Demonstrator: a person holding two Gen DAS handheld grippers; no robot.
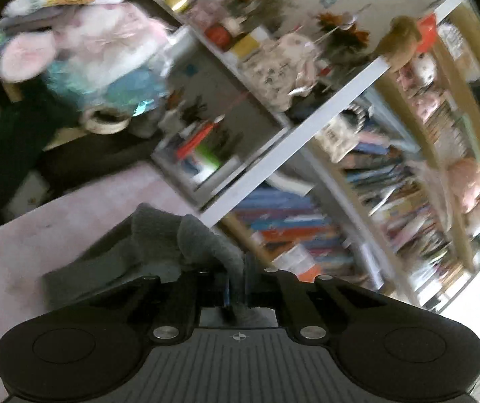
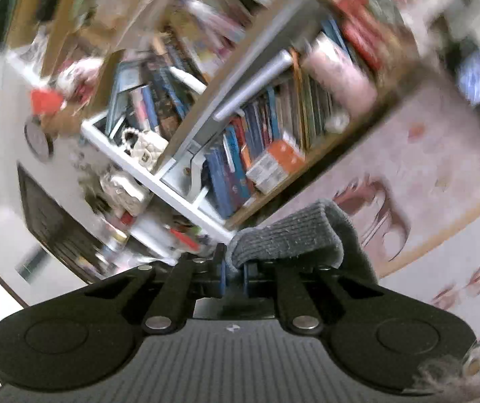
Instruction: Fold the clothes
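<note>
Left wrist view: we looked forward over the left claw (image 1: 236, 288), camera rolled, close above the pink rug (image 1: 55, 221), toward the white shelf unit (image 1: 307, 127) and the bookshelf (image 1: 391, 184) beyond.

Right wrist view: we looked forward over the right claw (image 2: 233, 272), rolled the opposite way, near the floor.

Shared: both views took in the bookshelf (image 2: 256, 127) and shelf unit (image 2: 159, 181); both were blurred.
</note>
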